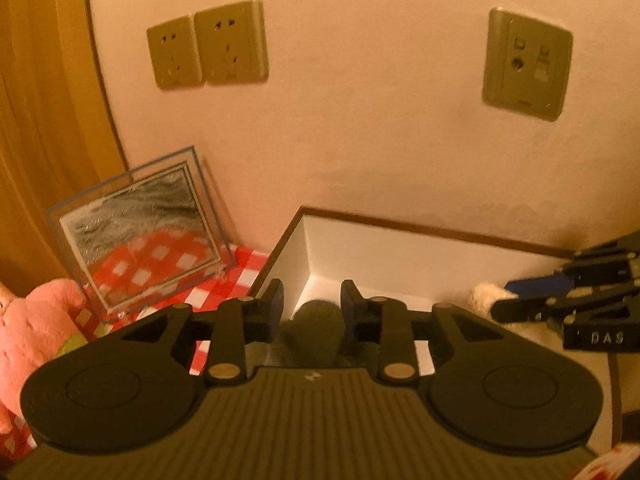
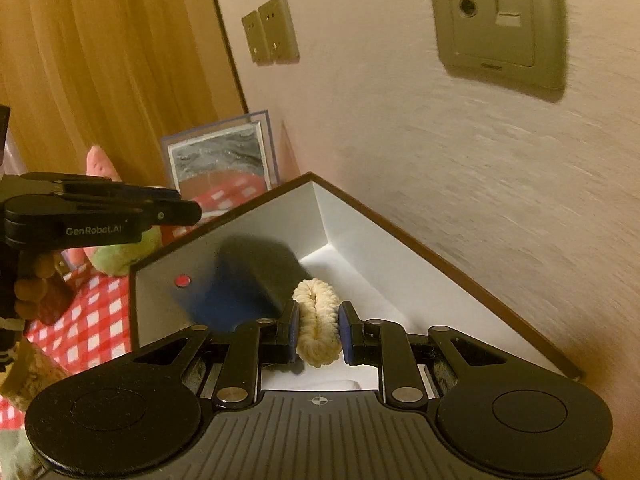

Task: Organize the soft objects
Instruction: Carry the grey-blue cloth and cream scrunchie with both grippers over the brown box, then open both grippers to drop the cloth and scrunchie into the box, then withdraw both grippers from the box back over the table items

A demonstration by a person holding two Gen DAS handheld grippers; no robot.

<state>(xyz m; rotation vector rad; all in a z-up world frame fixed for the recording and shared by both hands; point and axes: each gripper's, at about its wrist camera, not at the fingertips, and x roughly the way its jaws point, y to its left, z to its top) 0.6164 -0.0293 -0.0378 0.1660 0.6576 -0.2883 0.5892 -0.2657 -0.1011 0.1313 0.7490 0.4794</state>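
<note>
My right gripper (image 2: 319,330) is shut on a cream fuzzy scrunchie (image 2: 318,326) and holds it inside the white box (image 2: 360,248) with a brown rim. The same gripper (image 1: 500,300) shows in the left wrist view at the right, with the cream scrunchie (image 1: 486,298) at its tips. My left gripper (image 1: 312,306) hangs over the box's left end (image 1: 304,248), its jaws a little apart around a dark grey fuzzy object (image 1: 318,326). From the right wrist view the left gripper (image 2: 192,210) appears side-on, and a dark blurred shape (image 2: 248,280) lies in the box.
A pink plush toy (image 1: 28,328) lies left of the box on a red-and-white checked cloth (image 1: 236,276). A clear framed picture (image 1: 140,232) leans against the wall. Wall sockets (image 1: 208,48) are above. A wooden door frame (image 1: 48,120) stands at the left.
</note>
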